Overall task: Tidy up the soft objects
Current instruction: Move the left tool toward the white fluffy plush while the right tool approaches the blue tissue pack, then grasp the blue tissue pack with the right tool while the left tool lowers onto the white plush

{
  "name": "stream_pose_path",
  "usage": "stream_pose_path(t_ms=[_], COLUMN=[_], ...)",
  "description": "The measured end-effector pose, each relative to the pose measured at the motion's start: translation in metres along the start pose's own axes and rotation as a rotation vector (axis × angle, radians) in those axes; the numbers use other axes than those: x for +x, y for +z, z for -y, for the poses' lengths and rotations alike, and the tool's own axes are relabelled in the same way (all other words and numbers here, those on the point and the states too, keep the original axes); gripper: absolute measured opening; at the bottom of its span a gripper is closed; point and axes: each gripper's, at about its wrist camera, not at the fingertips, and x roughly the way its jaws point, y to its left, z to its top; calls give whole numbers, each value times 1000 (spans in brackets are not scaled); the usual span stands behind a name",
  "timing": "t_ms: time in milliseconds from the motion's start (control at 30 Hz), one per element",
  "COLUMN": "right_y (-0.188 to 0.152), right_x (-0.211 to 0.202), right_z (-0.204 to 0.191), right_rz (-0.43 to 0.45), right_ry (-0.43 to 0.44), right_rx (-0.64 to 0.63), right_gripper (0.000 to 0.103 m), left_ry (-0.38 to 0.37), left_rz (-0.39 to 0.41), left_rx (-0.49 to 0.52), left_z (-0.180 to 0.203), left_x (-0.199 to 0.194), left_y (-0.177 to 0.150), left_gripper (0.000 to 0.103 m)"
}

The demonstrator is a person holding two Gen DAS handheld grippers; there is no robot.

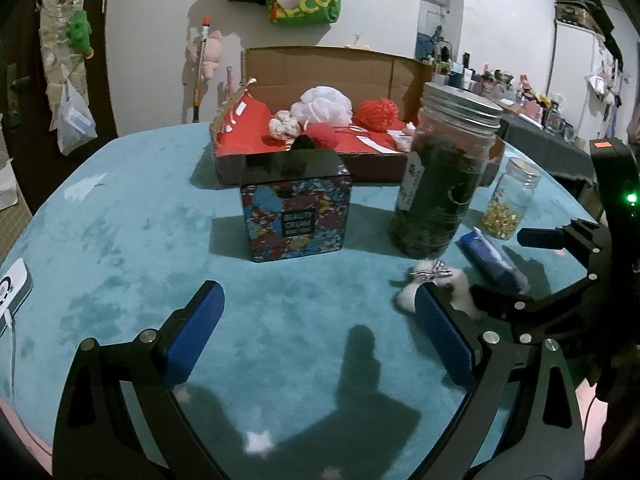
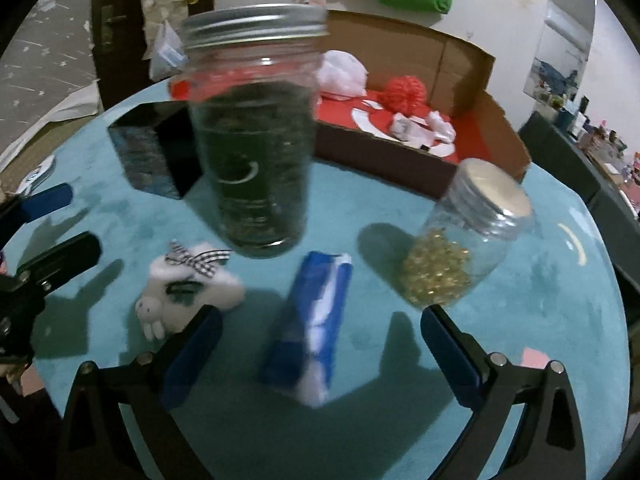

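A small white plush toy with a checked bow (image 2: pixel 188 292) lies on the teal table, left of a blue and white tissue pack (image 2: pixel 312 328). In the left wrist view the plush (image 1: pixel 436 284) lies just behind my left gripper's right finger. My left gripper (image 1: pixel 316 328) is open and empty above bare cloth. My right gripper (image 2: pixel 320 344) is open and empty, its fingers either side of the tissue pack's near end. A cardboard box with a red lining (image 1: pixel 360 140) at the back holds a white mesh puff (image 1: pixel 326 106), red yarn balls (image 1: pixel 378 114) and other soft things.
A tall jar of dark leaves (image 2: pixel 252 140) stands mid-table, with a small jar of gold beads (image 2: pixel 468 248) to its right and a patterned black tin (image 1: pixel 296 204) to its left. A white device (image 1: pixel 14 288) lies at the table's left edge.
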Motion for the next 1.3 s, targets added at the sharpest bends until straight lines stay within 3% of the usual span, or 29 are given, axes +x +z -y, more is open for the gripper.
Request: stream_pose_path(t_ms=[233,467,600,667,700,767,800,900,1067,1300], right_y=[-14,-20,-22,-22,-22,-22,-21,-21,-22,-25], right_x=[-9,-17,-15,-13,-13,-14,-15,-18,-29,-35], right_z=[22,36,32,29,28,27,26,25,22,21], right_rz=[17,35,20,22,27,42,50,70,99,103], right_ry=[-26,79,140,161,166,200,240,250,272,272], right_rx=[80,84,57,43,39,25,22,23,28,46], right_gripper=[102,100,85,73,67,51,25,18,16,16], left_ry=[-63,-127,-161,-160,-167,-176,-174,-196,-217,-239], left_rz=[-33,-90,-145,-161,-171,-198,-185,-175,-161,-162], left_rx=[37,85,123,142,152,166,184,201,186,167], left_z=[15,45,58,63,65,69,72,75,71,65], left_x=[6,22,32,36,39,44,43,40,33,32], left_y=[3,5,6,6,6,5,4,5,8,10], left_gripper=[98,97,94,69,69,53,52,49,34,35])
